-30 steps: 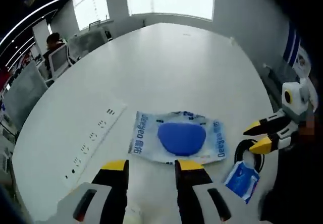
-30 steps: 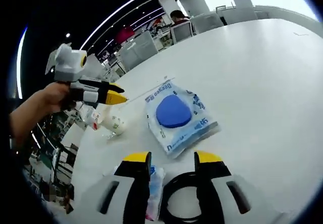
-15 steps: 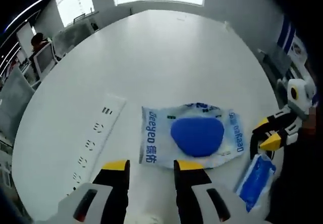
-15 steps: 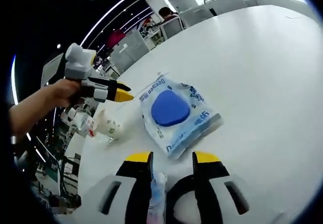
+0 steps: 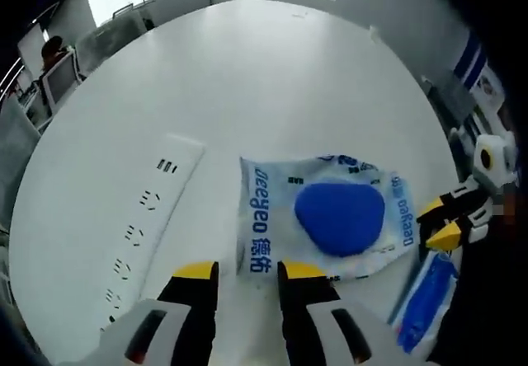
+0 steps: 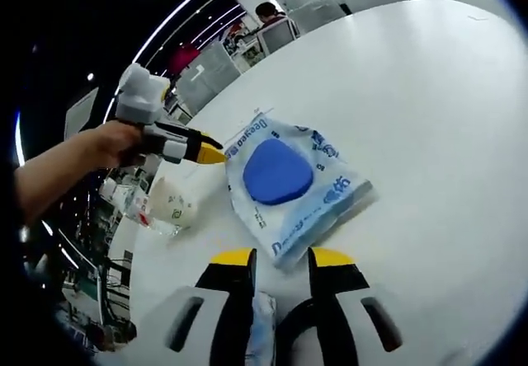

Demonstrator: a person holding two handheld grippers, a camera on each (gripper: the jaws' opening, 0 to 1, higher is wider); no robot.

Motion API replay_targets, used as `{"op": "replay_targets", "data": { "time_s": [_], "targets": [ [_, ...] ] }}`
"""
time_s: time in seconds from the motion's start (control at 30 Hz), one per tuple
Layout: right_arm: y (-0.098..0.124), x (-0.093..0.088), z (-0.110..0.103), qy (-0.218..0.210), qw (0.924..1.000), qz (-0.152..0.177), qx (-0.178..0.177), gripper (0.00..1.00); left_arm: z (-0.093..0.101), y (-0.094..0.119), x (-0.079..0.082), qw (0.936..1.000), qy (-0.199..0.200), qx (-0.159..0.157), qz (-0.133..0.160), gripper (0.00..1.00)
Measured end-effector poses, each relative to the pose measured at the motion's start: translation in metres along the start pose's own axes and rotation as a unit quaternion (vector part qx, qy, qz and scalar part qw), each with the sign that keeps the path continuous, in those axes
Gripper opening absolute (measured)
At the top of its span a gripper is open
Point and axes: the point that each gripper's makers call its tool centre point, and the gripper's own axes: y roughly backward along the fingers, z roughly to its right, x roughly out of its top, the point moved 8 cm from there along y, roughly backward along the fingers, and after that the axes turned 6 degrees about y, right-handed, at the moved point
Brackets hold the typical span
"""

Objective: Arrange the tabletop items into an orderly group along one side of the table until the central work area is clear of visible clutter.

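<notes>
The blue-printed packet (image 5: 330, 222) now lies closer to the left gripper (image 5: 247, 272), just beyond its parted, empty jaws on the white table (image 5: 272, 77). The right gripper (image 6: 282, 258) has neared its other edge, jaws apart astride a black cable (image 6: 293, 333), a small blue pouch (image 6: 262, 333) beside.

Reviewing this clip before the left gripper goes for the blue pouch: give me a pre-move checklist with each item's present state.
1. Left gripper open: ok, jaws apart.
2. Left gripper lined up with the blue pouch: ok, its near edge lies just ahead.
3. Pouch free of other items: ok, lying flat on the table.
4. Right gripper clear of the pouch: not ok, close to its edge.
5. Right gripper empty: cannot tell; a small blue packet sits between the jaws.
</notes>
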Motion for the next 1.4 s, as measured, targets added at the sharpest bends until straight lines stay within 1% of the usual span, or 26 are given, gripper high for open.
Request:
{"op": "replay_targets", "data": {
  "time_s": [0.07,0.1,0.17,0.33,0.4,0.5,0.53,0.57,0.67,0.77,0.9,0.93,1.0,1.07,1.13,1.2,1.4],
  "targets": [
    [-0.002,0.000,-0.001,0.008,0.9999,-0.003,0.008,0.20,-0.001,-0.006,-0.002,1.0000,0.001,-0.003,-0.007,0.23],
    [-0.003,0.000,-0.001,0.004,0.9999,-0.004,0.013,0.20,0.001,-0.008,-0.002,0.9999,0.000,-0.011,-0.008,0.21],
    [-0.006,0.000,0.001,0.004,0.9999,-0.006,0.011,0.18,0.002,-0.010,-0.002,0.9999,-0.003,-0.015,-0.007,0.19],
    [-0.010,-0.001,0.008,0.003,0.9999,-0.010,0.006,0.08,0.002,-0.011,-0.002,0.9998,-0.001,-0.018,-0.009,0.17],
    [-0.011,-0.001,0.011,0.001,0.9999,-0.012,0.005,0.05,0.003,-0.011,-0.003,0.9998,-0.008,-0.017,-0.008,0.17],
    [-0.010,-0.001,0.011,-0.011,0.9998,-0.014,0.009,0.04,0.006,-0.012,-0.003,0.9996,-0.022,-0.016,-0.008,0.15],
    [-0.011,-0.001,0.011,-0.011,0.9998,-0.014,0.009,0.04,0.006,-0.012,-0.003,0.9995,-0.028,-0.013,-0.010,0.14],
    [-0.011,-0.001,0.012,-0.013,0.9998,-0.016,0.008,0.04,0.005,-0.011,-0.003,0.9989,-0.044,-0.002,-0.013,0.11],
    [-0.010,-0.001,0.012,-0.018,0.9997,-0.015,0.007,0.03,0.007,-0.010,-0.002,0.9985,-0.053,0.000,-0.013,0.08],
    [-0.010,0.000,0.012,-0.022,0.9997,-0.010,0.010,0.01,0.007,-0.006,-0.001,0.9983,-0.056,0.003,-0.012,0.04],
    [-0.005,0.004,0.011,-0.027,0.9995,-0.004,0.014,0.00,0.009,0.004,0.003,0.9984,-0.056,0.001,-0.004,0.00],
    [-0.003,0.006,0.010,-0.023,0.9997,0.000,0.012,0.00,0.011,0.007,0.004,0.9985,-0.054,0.000,-0.004,0.00],
    [0.002,0.009,0.009,-0.027,0.9995,0.003,0.014,0.00,0.013,0.009,0.004,0.9986,-0.053,0.004,-0.004,0.00],
    [0.006,0.012,0.008,-0.025,0.9996,0.010,0.012,0.00,0.016,0.012,0.004,0.9977,-0.067,0.006,-0.005,0.00],
    [0.009,0.013,0.009,-0.023,0.9996,0.012,0.012,0.00,0.018,0.016,0.003,0.9974,-0.071,0.007,-0.007,0.00],
    [0.011,0.014,0.010,-0.022,0.9995,0.015,0.013,0.00,0.021,0.024,0.003,0.9977,-0.067,0.009,-0.002,0.00],
    [0.018,0.019,0.008,-0.015,0.9994,0.027,0.015,0.00,0.024,0.037,0.002,0.9982,-0.056,0.018,0.016,0.00]
  ]
}}
